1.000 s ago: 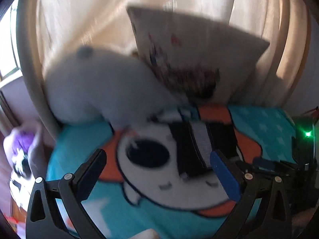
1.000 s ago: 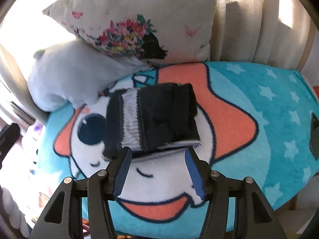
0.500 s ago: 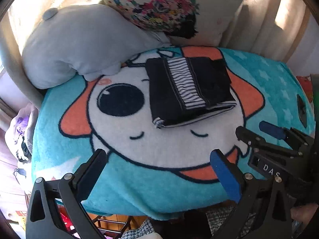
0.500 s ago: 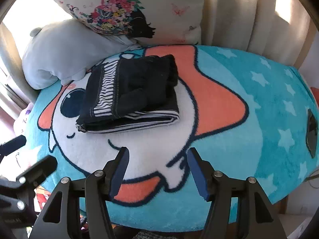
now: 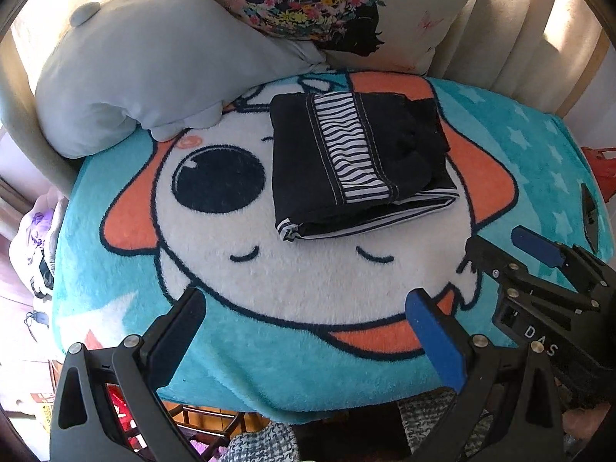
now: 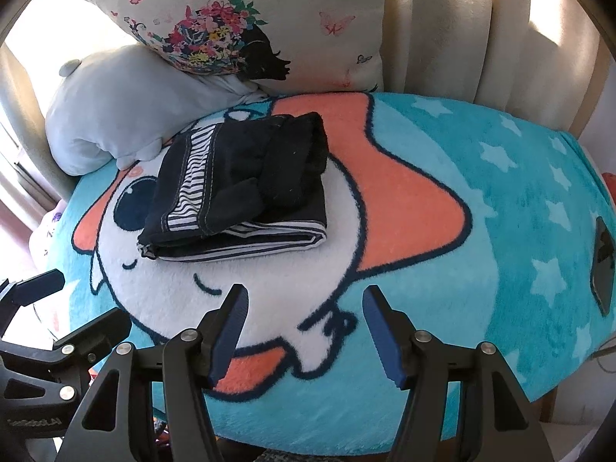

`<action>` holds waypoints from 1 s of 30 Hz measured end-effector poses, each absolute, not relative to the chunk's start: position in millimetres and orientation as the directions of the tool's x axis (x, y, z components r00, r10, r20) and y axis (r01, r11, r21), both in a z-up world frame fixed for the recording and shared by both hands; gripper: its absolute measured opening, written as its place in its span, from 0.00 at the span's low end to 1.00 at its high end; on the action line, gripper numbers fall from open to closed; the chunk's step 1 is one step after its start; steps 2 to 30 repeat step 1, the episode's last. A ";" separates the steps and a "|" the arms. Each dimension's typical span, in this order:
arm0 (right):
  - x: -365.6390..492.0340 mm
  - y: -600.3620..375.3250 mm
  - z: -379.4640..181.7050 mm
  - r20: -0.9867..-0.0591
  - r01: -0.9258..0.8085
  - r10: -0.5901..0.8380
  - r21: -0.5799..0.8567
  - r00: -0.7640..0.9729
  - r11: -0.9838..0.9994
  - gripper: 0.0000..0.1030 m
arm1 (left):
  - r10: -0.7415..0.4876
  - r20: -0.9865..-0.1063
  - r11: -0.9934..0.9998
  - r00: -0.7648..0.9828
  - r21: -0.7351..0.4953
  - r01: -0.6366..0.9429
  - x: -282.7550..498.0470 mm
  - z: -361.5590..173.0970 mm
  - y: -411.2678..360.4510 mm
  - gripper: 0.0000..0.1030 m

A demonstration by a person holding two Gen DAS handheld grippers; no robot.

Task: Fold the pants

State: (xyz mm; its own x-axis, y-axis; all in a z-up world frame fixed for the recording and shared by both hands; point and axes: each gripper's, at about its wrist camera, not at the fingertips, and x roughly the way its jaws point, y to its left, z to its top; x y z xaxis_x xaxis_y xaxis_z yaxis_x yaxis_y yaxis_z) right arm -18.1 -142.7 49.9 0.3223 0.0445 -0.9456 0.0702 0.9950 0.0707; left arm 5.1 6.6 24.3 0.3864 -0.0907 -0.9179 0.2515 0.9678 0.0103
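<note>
Pants [image 5: 358,165]: dark, with a black-and-white striped panel, folded into a compact rectangular stack. Centre-upper frame in the left wrist view, centre-left in the right wrist view [image 6: 238,188]. The stack lies flat on the cartoon-face fleece blanket [image 5: 308,281], layers squared, striped edge facing the cameras. Judging by the tidy bundle lying alone, the fold looks finished.

Left gripper [image 5: 308,331]: lower centre of its own view, jaws spread wide, nothing between them. Well short of the pants, over the near blanket edge.

Right gripper [image 6: 304,327]: lower centre of its view, jaws parted somewhat narrower, also empty. Apart from the pants. It also shows at the right edge of the left view; the left gripper's fingers show at the lower left of the right view. Both sit back from the bundle, likely so as not to disturb it.

Surroundings: grey plush pillow [image 5: 146,69] at upper left, its lower edge near the pants' far-left corner. Floral cushion [image 6: 246,27] at top, behind the stack. Pale curtain [image 6: 442,27] at upper right. A dark flat object [image 6: 602,269] lies on the blanket at far right; identity unclear. Nothing lies between grippers and pants.
</note>
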 end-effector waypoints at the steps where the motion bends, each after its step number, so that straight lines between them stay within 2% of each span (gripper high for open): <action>1: -17.1 -143.3 49.6 -0.946 0.070 0.044 0.070 0.321 0.995 0.65 | -0.089 -0.919 0.968 0.384 0.011 0.250 6.2 23.6 6.0 1.00; 30: -17.1 -143.3 49.6 -0.946 0.070 0.044 0.070 0.321 0.995 0.65 | -0.089 -0.919 0.968 0.384 0.011 0.250 6.2 23.6 6.0 1.00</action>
